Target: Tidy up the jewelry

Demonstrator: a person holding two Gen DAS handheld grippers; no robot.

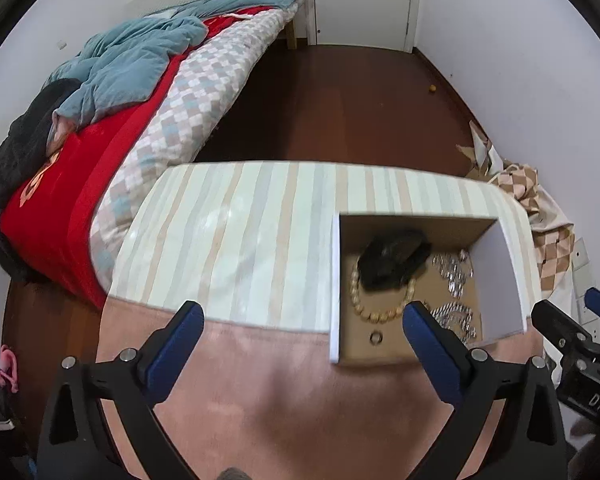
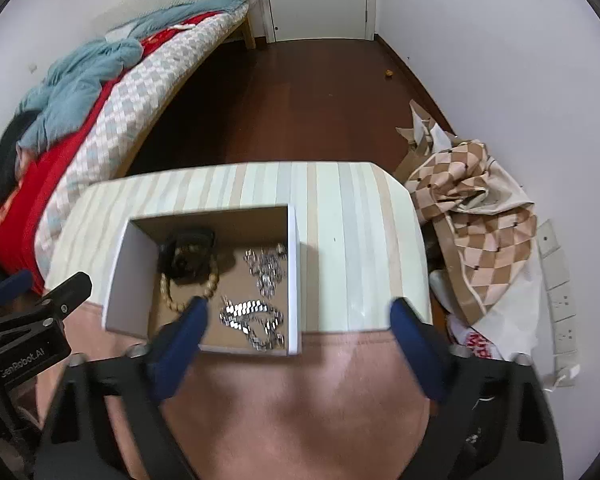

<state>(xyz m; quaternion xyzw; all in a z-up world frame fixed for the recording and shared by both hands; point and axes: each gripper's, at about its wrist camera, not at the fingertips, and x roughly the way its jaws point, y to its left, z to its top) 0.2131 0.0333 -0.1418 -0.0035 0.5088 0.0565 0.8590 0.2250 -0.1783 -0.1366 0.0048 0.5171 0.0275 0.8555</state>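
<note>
The box [image 2: 204, 276] sits open on the table, white outside, brown cardboard within. At its far left lies a black piece [image 2: 188, 258], ringed by a pearl strand [image 2: 170, 300]. Far right, a silver chain [image 2: 266, 268] lies in a loose heap; near right, another silver chain [image 2: 256, 320]. A small ring [image 1: 376, 337] rests near the front wall.

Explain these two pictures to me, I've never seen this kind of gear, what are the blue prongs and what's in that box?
Each picture comes from a camera mounted on a hand-held two-finger gripper, looking along its blue fingers. One view shows the left gripper, the other the right gripper; each also catches the other at its edge. Both stand open and hold nothing. Below them, on a table with a striped cloth, sits an open cardboard box. Inside lie a pearl bracelet, silver chain jewelry, a small ring and a dark object I cannot identify.
</note>
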